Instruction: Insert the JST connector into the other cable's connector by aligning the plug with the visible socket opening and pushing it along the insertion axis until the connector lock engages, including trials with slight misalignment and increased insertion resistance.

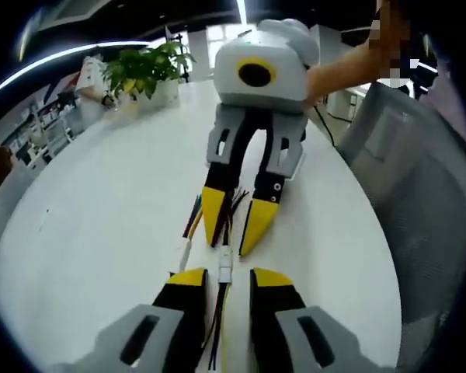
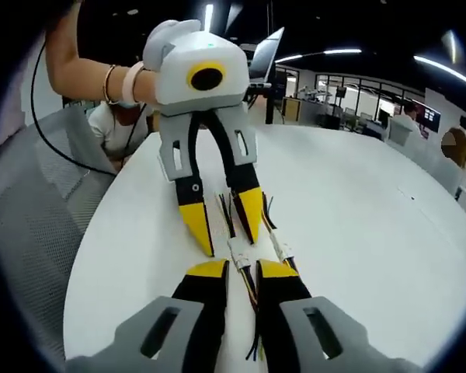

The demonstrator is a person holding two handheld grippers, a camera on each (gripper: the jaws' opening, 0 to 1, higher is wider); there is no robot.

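— Where do the two grippers sit right now?

— Facing each other over the white surface (image 1: 101, 233). In the left gripper view my left gripper (image 1: 224, 278) comes up from the bottom and the right gripper (image 1: 234, 233) points down at it from the top. The right gripper view mirrors that: my right gripper (image 2: 242, 270) below, the left gripper (image 2: 229, 233) above.

— And the connector?

— The white connector (image 1: 225, 263) lies on the surface between the two sets of yellow tips, in line with both. Its wires (image 1: 217, 326) run back between my left fingers (image 1: 188, 278); more wires fan out under the right gripper. In the right gripper view I see it at (image 2: 240, 252), with wires (image 2: 255, 342) trailing back between my right fingers (image 2: 210, 270).

— Are the fingers clamped on anything?

— Both pairs stand partly apart, with a gap at the tips. The wires pass through those gaps, but I cannot tell whether either pair is pinching them.

— Is the plug mated?

— I cannot tell; the white body is too small to read as one piece or two. A second white connector (image 2: 283, 250) lies just beside it in the right gripper view.

— Anything else around?

— A potted plant (image 1: 144, 70) at the far edge, and a grey mesh chair (image 1: 419, 202) beside the surface.
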